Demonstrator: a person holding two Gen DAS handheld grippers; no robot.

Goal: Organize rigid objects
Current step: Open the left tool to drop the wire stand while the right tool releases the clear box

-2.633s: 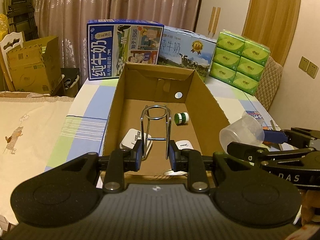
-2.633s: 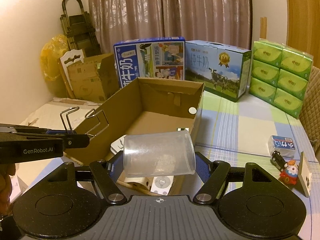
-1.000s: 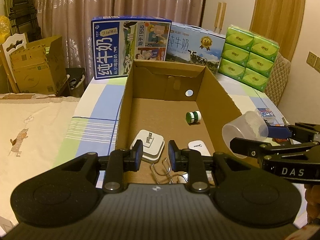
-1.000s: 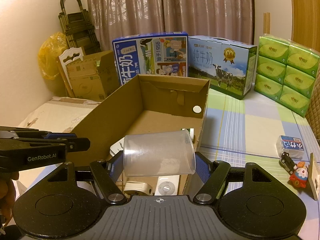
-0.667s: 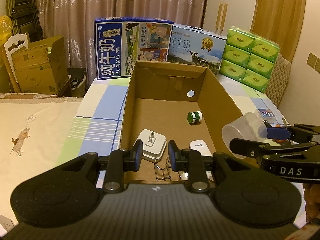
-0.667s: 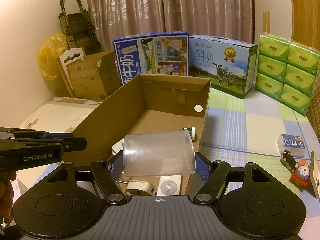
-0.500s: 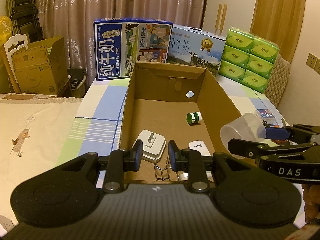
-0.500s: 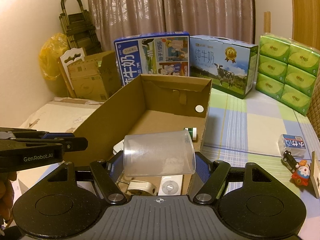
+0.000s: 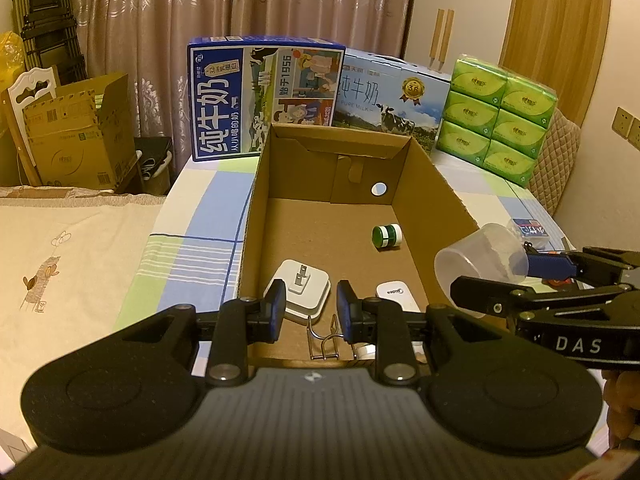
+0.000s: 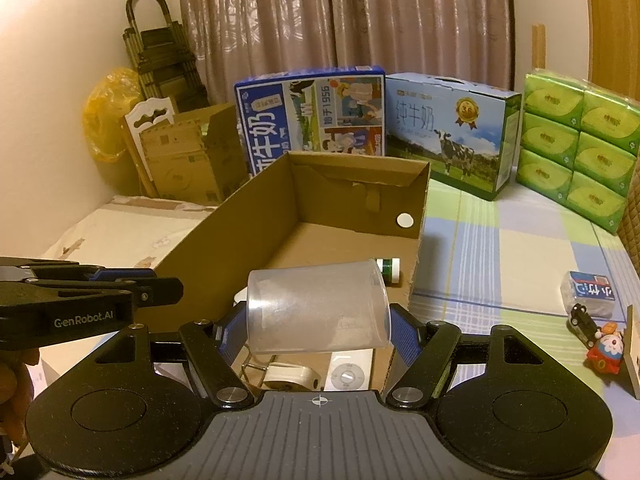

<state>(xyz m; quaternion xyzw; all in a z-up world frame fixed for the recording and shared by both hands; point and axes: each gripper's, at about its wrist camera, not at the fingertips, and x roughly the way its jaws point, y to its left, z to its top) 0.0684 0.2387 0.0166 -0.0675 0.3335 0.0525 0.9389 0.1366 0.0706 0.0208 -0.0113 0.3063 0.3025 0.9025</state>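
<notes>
We note the right gripper (image 10: pixel 318 330) clamps the translucent plastic cup (image 10: pixel 318 307) sideways, poised toward the open brown cardboard box (image 9: pixel 436 184) at twelve o'clock for loading, while the left gripper (image 9: pixel 311 311), fingers narrowed, holds nothing.

Dim warm indoor light; sharp focus; fisheye bends the edges

The wire rack (image 9: pixel 323 338) and white remote (image 9: pixel 394 295) lie partly hidden behind the left gripper (image 9: pixel 311 311).
</notes>
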